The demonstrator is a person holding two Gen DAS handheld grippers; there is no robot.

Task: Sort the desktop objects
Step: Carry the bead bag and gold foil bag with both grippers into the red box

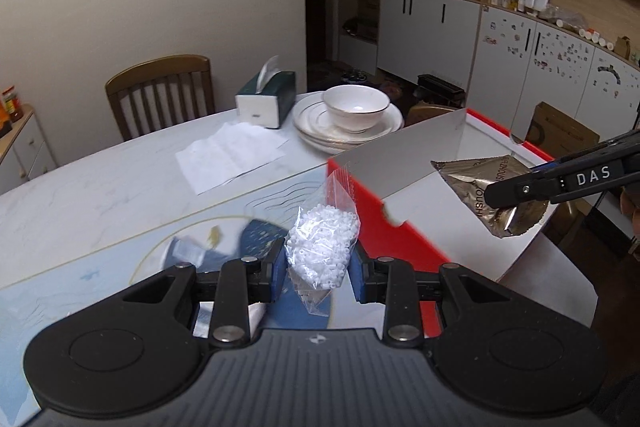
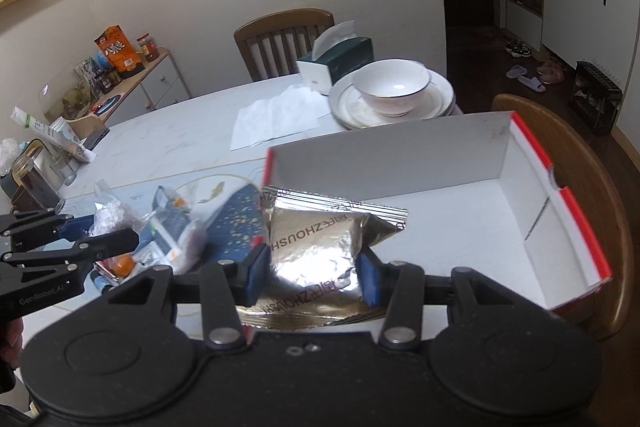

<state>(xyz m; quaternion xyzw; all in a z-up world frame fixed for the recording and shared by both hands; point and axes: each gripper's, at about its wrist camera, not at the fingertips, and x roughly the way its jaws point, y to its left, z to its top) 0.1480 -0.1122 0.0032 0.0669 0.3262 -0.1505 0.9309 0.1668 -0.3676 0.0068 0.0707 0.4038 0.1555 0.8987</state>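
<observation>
Both grippers are clamped: left gripper (image 1: 320,267) on bead bag (image 1: 322,247), right gripper (image 2: 310,273) holding foil packet (image 2: 316,247) over the box (image 2: 400,147) edge.

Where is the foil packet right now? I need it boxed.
The foil packet is gripped in the right gripper, held over the near end of the red box, whose floor looks bare.

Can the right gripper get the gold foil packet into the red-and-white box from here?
Probably yes. The right gripper is shut on the gold foil packet, held over the open red-and-white cardboard box; nothing shows between them.
</observation>
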